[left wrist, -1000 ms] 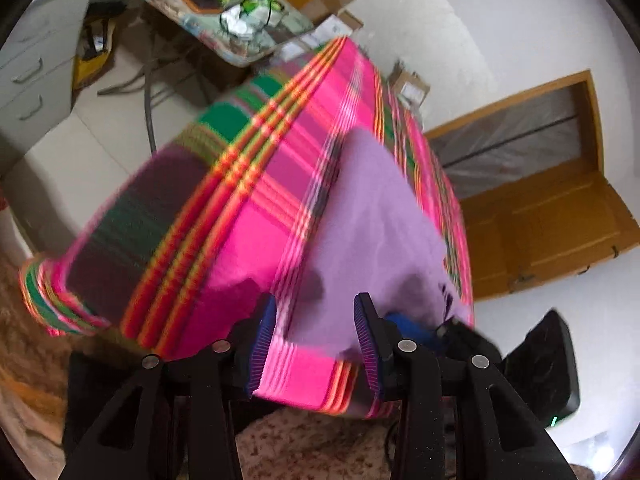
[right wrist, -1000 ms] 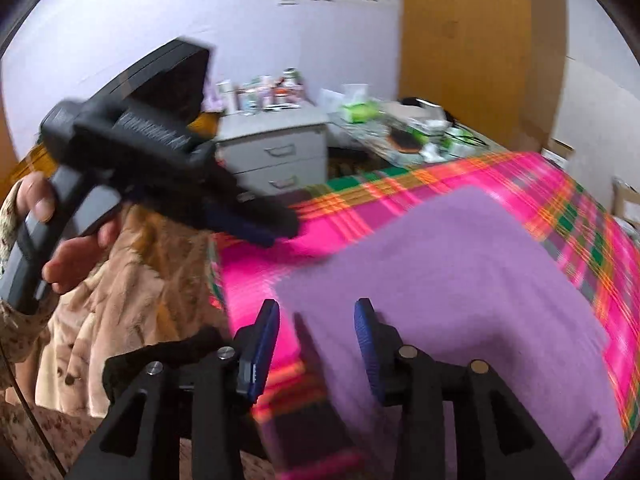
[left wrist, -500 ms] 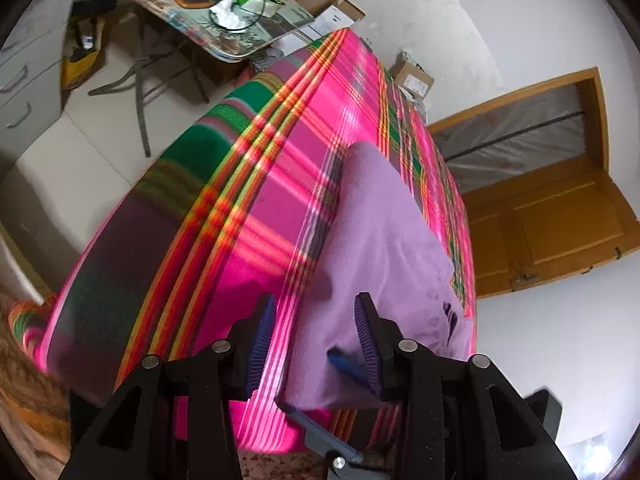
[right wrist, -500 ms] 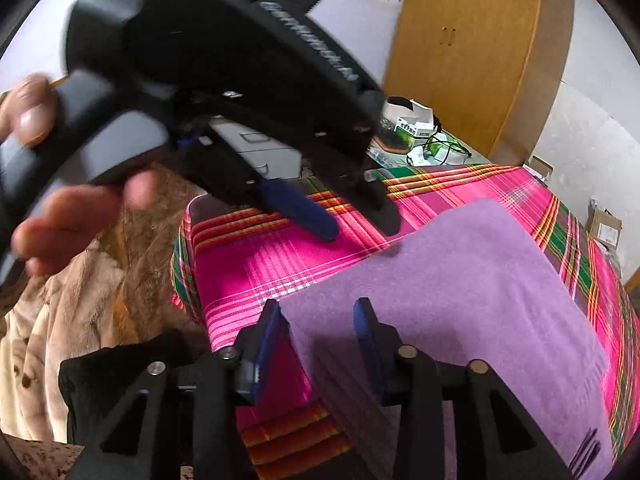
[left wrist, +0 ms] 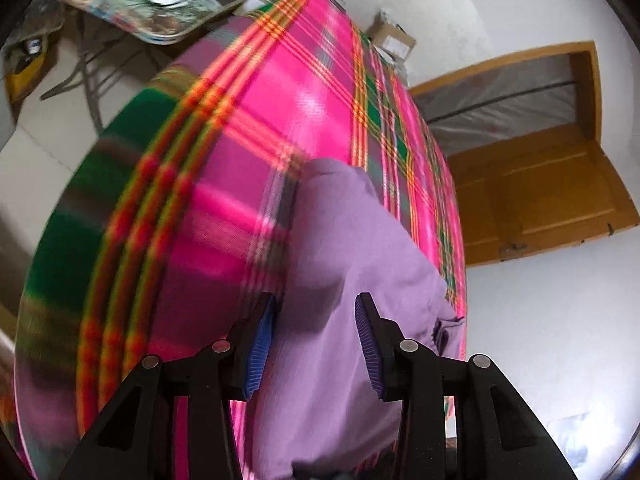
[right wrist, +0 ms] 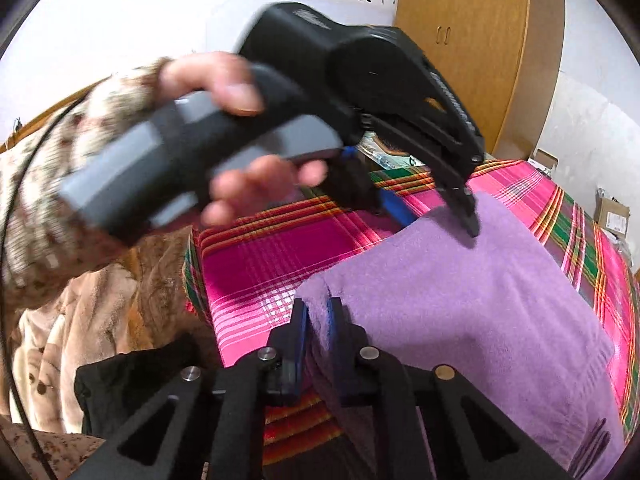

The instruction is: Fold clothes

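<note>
Cloth (right wrist: 460,320) corner has just been clamped by right gripper (right wrist: 318,320); left gripper (left wrist: 314,336), unclenched above it, could be closed on too few layers

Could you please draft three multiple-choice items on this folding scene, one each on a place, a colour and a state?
1. Where does the purple garment lie?
A. on the plaid bedcover
B. in a drawer
C. on the floor

2. What colour are the gripper pads?
A. red
B. blue
C. white

3. How do the right gripper jaws stand?
A. wide open above the cloth
B. shut on nothing
C. pinched on the garment's near corner

Answers:
1 A, the cloth is spread on the pink and green checked cover.
2 B, blue ribbed pads line the fingers in both views.
3 C, the jaws have just been closing and a purple fold sits squeezed between them, while the left gripper is open.
</note>
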Available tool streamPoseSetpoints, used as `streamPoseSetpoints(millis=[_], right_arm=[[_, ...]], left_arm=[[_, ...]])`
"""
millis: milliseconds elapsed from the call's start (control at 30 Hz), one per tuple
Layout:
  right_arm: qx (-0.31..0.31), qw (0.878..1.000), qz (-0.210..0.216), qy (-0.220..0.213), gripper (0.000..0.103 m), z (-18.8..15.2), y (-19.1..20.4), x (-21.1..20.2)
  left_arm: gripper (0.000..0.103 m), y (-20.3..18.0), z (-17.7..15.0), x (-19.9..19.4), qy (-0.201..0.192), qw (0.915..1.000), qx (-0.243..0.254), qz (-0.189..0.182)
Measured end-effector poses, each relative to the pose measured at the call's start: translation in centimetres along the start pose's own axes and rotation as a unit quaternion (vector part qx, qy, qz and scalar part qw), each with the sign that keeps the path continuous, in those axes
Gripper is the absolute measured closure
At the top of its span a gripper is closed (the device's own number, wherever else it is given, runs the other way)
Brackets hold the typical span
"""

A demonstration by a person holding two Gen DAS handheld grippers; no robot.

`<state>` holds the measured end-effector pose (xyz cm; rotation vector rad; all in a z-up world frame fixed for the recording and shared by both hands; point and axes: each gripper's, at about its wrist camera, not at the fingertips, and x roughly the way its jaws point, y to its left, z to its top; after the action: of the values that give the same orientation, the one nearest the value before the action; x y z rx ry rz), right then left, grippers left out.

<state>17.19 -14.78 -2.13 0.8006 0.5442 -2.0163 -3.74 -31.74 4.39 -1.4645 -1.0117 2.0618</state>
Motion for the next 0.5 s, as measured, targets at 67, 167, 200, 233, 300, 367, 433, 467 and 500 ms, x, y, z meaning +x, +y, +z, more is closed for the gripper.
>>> streamPoseSetpoints(millis=[67, 167, 200, 233, 300, 367, 433, 467, 500], right_arm=[[0.003, 1.000, 0.005, -0.002, 0.093, 0.0, 0.0, -0.1], [0.007, 1.000, 0.010, -0.002, 0.093, 0.4, 0.3, 0.1], [0.008, 1.000, 0.011, -0.002, 0.093, 0.5, 0.3, 0.2], [0.008, 1.000, 0.012, -0.002, 0.093, 0.4, 0.3, 0.2], [0.009, 1.000, 0.014, -0.002, 0.093, 0.3, 0.2, 0.2], [0.011, 1.000, 0.016, -0.002, 0.093, 0.1, 0.1, 0.2], [0.012, 1.000, 0.017, -0.001, 0.093, 0.0, 0.0, 0.2], [0.013, 1.000, 0.018, -0.001, 0.093, 0.0, 0.0, 0.2], [0.013, 1.000, 0.018, -0.002, 0.093, -0.1, -0.1, 0.1]], left_arm=[[0.061, 0.0, 1.3, 0.7, 0.003, 0.9999, -0.005, -0.011], [0.061, 0.0, 2.7, 1.6, 0.012, 0.9995, -0.009, -0.026], [0.061, -0.1, 3.0, 1.8, 0.015, 0.9995, -0.008, -0.028], [0.062, -0.2, 3.2, 2.0, 0.016, 0.9994, -0.008, -0.029], [0.064, -0.3, 3.5, 2.1, 0.016, 0.9995, -0.004, -0.026], [0.067, -0.3, 3.6, 2.2, 0.016, 0.9996, -0.002, -0.024], [0.072, 0.0, 3.4, 2.1, 0.012, 0.9996, -0.005, -0.025], [0.072, 0.3, 3.2, 2.1, 0.009, 0.9996, -0.006, -0.028], [0.072, 0.3, 3.1, 2.2, 0.006, 0.9996, -0.006, -0.028]])
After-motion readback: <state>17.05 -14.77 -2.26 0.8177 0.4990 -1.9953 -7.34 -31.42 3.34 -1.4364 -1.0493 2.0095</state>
